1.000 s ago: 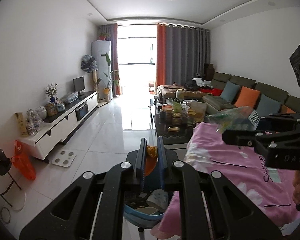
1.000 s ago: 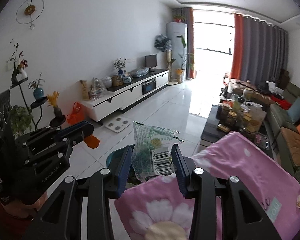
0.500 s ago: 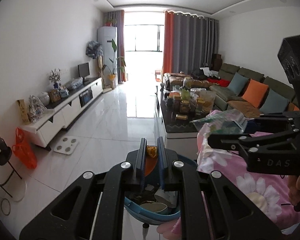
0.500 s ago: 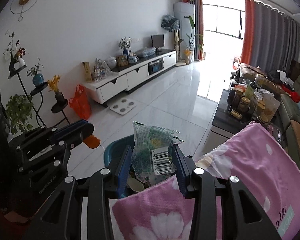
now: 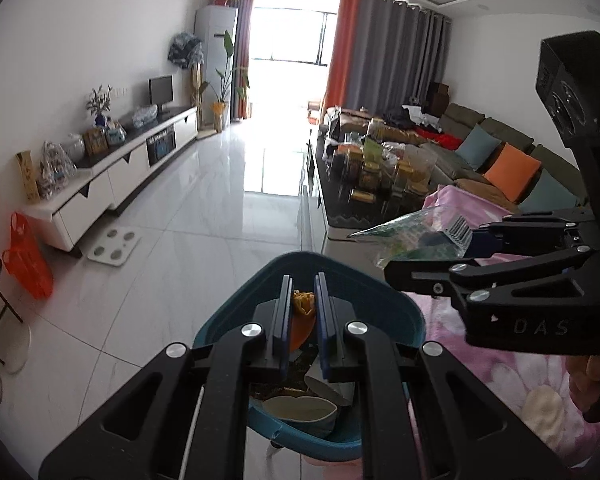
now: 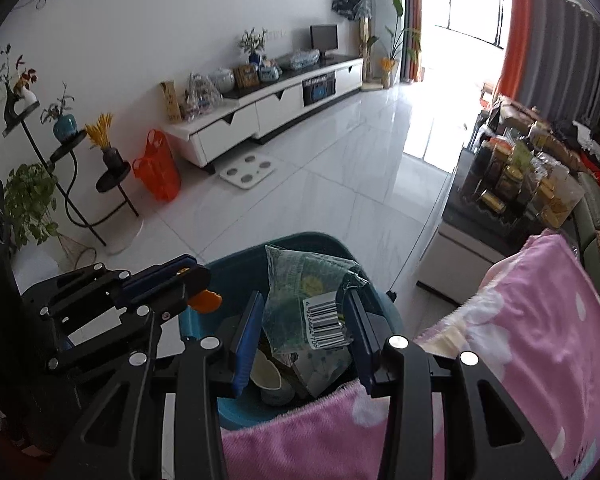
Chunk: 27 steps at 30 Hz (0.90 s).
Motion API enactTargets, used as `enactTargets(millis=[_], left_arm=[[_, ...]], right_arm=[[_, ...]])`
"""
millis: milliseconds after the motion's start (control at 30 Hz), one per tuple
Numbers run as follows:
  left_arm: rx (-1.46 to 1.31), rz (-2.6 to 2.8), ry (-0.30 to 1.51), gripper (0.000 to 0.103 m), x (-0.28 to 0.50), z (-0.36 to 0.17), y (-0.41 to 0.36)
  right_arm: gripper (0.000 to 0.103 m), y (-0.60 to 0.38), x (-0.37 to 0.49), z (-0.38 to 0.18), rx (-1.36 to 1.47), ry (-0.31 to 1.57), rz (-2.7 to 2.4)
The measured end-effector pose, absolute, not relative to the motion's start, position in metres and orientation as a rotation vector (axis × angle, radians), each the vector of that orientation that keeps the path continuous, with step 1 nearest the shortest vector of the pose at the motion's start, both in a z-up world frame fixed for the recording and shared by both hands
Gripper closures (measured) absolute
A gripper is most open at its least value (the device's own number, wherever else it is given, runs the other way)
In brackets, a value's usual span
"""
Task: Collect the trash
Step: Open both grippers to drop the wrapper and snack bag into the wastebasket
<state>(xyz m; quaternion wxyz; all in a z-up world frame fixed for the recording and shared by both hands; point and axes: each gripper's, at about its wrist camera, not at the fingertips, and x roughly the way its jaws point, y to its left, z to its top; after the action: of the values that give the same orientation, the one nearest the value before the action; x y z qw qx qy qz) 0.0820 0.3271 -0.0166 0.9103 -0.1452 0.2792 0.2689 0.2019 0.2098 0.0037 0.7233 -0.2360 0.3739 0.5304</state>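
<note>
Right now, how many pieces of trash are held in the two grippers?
2. A small orange peel scrap is pinched in the left gripper; a green plastic wrapper with a barcode is in the right gripper. Both are above the blue bin.

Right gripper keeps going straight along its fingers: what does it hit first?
Likely the trash inside the blue bin, around the paper cup; the right gripper, holding the green wrapper, points into its opening. Depth unclear.

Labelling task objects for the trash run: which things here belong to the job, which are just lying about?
In the job:
- orange peel, shut in the left tongs
- green wrapper with barcode, held in the right tongs
- blue bin below both, already holding scraps

Lying about:
- pink blanket
- floor scale
- orange bag
- jars on the coffee table
</note>
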Motion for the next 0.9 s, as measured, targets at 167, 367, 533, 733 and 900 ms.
enactTargets(millis=[167, 367, 533, 733, 900], left_arm=[[-0.336, 0.543, 0.614, 0.092, 0.1, -0.043, 0.344], [-0.376, 0.526, 0.662, 0.092, 0.125, -0.073, 0.362], [-0.384, 0.522, 0.704, 0.092, 0.142, -0.096, 0.368], [-0.385, 0.521, 0.738, 0.092, 0.16, -0.116, 0.374], [-0.38, 0.521, 0.75, 0.09, 0.17, -0.128, 0.373]], right_arm=[[0.064, 0.224, 0.207, -0.016, -0.559, 0.876, 1.157], [0.064, 0.236, 0.216, -0.036, -0.587, 0.946, 1.152], [0.063, 0.243, 0.219, -0.047, -0.616, 0.979, 1.152], [0.062, 0.252, 0.222, -0.057, -0.643, 1.006, 1.144], [0.056, 0.254, 0.226, -0.059, -0.649, 1.014, 1.134]])
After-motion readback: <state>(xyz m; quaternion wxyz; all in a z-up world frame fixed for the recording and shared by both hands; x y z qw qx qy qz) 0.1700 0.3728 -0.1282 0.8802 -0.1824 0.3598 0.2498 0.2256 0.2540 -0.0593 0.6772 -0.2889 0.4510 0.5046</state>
